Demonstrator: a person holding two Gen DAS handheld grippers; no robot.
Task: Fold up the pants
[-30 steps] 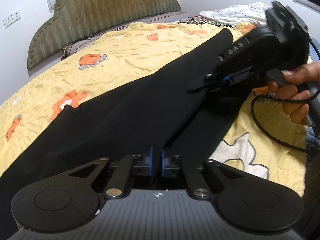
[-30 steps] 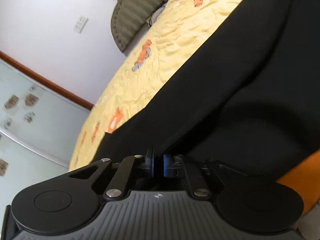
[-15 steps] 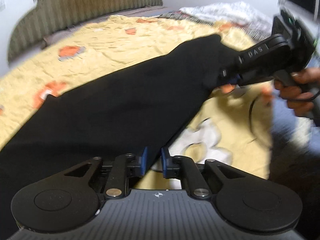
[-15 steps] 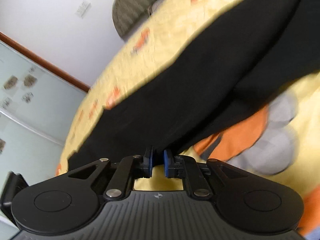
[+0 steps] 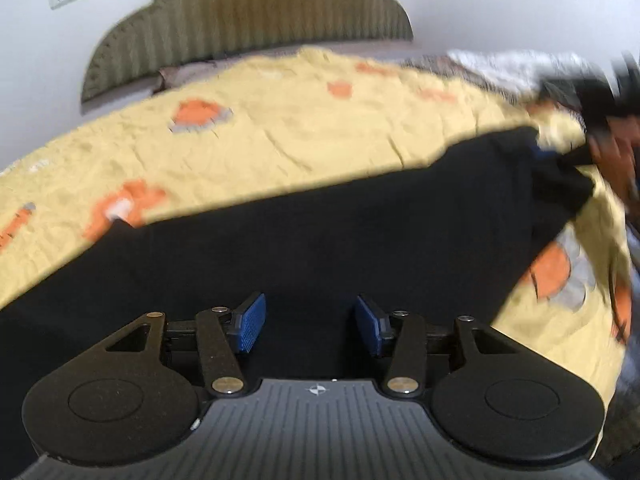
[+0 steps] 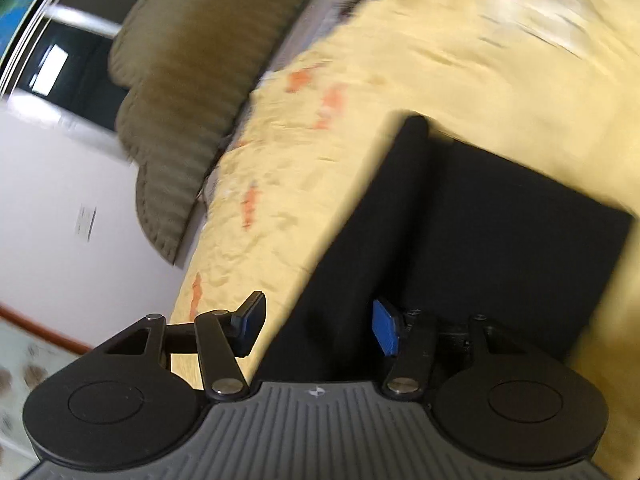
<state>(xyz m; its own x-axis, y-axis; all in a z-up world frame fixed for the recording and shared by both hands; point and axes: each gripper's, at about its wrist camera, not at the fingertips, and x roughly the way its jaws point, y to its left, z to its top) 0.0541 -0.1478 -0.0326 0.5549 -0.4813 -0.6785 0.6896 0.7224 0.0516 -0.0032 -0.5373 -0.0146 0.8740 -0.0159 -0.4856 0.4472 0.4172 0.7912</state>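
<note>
Black pants lie in a long band across the yellow bedspread. My left gripper is open and empty, just above the near edge of the pants. In the right wrist view the pants show one end with a straight edge. My right gripper is open and empty over that end. The right gripper shows blurred at the far right of the left wrist view, next to the pants' end.
The yellow bedspread has orange and grey flower patches. A padded olive headboard stands against the white wall. Crumpled white and patterned bedding lies at the back right. The bed's edge drops at the right.
Both grippers were shut on the pants and have opened and let go. The pants went from held up and doubled to lying flat on the bed. Both views are blurred by motion.
</note>
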